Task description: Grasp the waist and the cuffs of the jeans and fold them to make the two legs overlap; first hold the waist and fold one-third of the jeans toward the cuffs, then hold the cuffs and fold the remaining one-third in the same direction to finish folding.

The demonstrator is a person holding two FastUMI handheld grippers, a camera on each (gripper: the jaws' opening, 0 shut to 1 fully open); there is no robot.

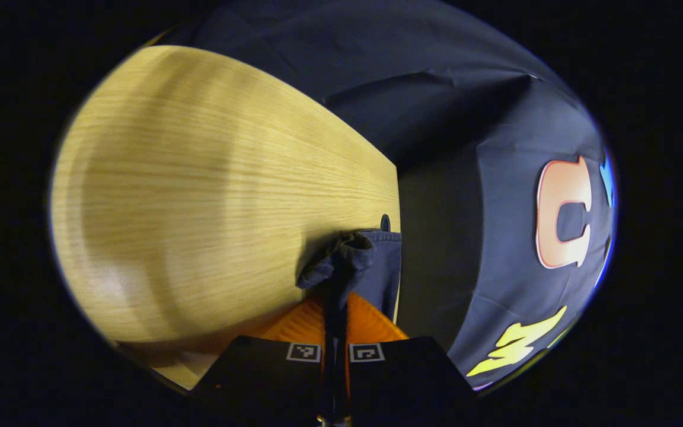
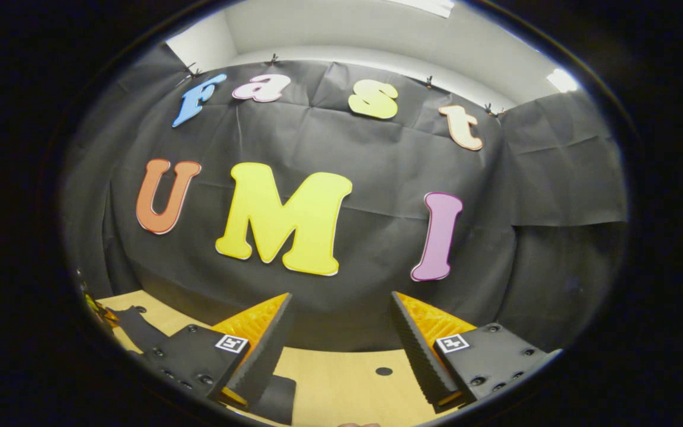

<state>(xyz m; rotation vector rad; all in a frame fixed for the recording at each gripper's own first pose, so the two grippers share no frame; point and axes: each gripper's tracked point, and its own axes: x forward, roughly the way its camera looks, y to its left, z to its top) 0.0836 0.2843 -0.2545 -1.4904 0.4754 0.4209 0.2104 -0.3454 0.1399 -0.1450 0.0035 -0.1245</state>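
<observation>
While the pale wood-grain table [image 1: 199, 196] spreads smooth and broad in the left gripper view, the jeans [image 1: 356, 261], soft dark-blue denim, lie bunched near its far edge. The left gripper [image 1: 335, 308] is closed tight on a crumpled fold of them, so a fold seems underway, though which end is held I cannot tell. The right gripper [image 2: 341, 329] stands wide open and empty above the table [image 2: 341, 385]; next it likely needs its own hold.

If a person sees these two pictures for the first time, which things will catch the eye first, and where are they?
In the left gripper view, the left gripper is shut on a bunched fold of dark jeans at the wooden table's far edge. In the right gripper view, the right gripper stands open, holding nothing, above the table.
</observation>
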